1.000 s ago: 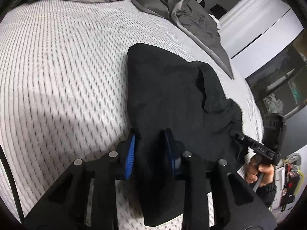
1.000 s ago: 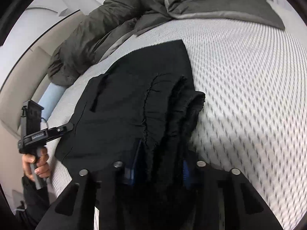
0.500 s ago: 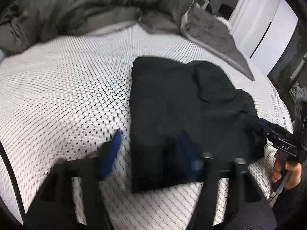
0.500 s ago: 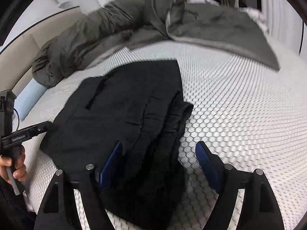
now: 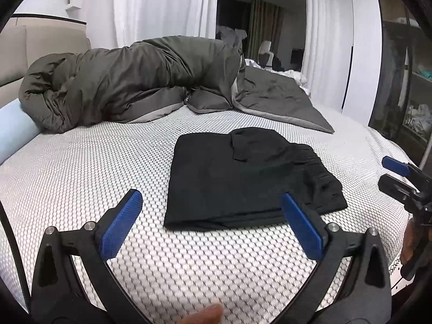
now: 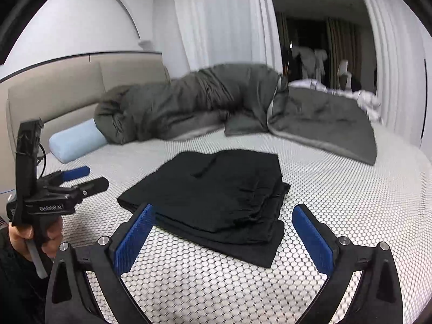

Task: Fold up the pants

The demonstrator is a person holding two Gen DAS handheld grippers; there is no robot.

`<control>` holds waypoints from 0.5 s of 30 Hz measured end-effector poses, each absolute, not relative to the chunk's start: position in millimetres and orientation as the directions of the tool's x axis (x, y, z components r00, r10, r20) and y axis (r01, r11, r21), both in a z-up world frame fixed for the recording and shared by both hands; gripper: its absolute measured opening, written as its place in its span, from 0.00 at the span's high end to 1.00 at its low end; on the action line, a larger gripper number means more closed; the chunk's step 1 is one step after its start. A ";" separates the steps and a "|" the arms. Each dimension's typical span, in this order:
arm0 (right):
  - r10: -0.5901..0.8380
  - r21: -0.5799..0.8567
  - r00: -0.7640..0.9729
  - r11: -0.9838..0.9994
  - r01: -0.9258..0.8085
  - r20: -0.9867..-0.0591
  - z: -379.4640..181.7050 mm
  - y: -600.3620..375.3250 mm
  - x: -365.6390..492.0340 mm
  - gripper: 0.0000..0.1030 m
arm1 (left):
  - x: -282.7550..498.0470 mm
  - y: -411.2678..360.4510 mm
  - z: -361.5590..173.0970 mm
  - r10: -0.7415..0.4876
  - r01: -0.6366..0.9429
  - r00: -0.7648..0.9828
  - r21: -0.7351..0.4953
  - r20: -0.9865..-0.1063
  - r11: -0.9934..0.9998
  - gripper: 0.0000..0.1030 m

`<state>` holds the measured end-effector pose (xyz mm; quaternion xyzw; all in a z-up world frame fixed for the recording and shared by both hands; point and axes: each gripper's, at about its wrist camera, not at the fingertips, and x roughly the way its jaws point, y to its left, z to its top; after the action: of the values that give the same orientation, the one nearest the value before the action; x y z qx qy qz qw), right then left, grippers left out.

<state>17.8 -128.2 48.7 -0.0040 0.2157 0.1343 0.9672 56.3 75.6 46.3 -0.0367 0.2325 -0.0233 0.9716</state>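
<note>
Spreading wide, both sets of my jaws are opening with nothing between the blue pads; my left gripper (image 5: 212, 222) and my right gripper (image 6: 222, 236) hover over bare mattress (image 5: 81, 178), touching no cloth

Just ahead of my jaws lie the pants (image 5: 243, 178), black, folded into a squarish packet flat on the mattress. From my left jaws the packet sits ahead and slightly toward my right pad; from my right jaws it sits ahead, centred, with the gathered waistband layers stacked at the near corner. My right gripper shows at the far right edge of the left view, well clear of the cloth

What could go wrong, as I judge it: the near layers look loose and stepped, so a pad dragging across them as I pull away could peel the top fold open. The soft mattress may also let the packet slump if I press beside it. The fold looks finished, or nearly so

Beyond the pants, a grey duvet (image 5: 135, 81) is heaped across the bed, with a pale blue bolster (image 6: 78, 140) at its end against the headboard, and white curtains (image 5: 162, 5) behind
</note>
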 end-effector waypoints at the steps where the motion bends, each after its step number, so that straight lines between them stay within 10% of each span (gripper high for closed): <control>1: 0.250 0.035 0.878 0.965 -0.258 -0.409 48.8 -126.5 9.2 0.00 | 50.4 76.1 44.0 -0.070 0.033 0.889 -0.089 -0.452 0.995 0.01; 15: 0.232 0.009 0.897 0.969 -0.247 -0.375 43.5 -109.7 1.1 0.00 | 25.0 62.5 36.6 -0.073 0.061 0.908 -0.043 -0.412 0.997 0.01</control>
<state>1.1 -109.7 43.5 -0.0194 0.1903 0.1229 0.9738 25.0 62.5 36.6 -0.0145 0.2114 -0.0343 0.9767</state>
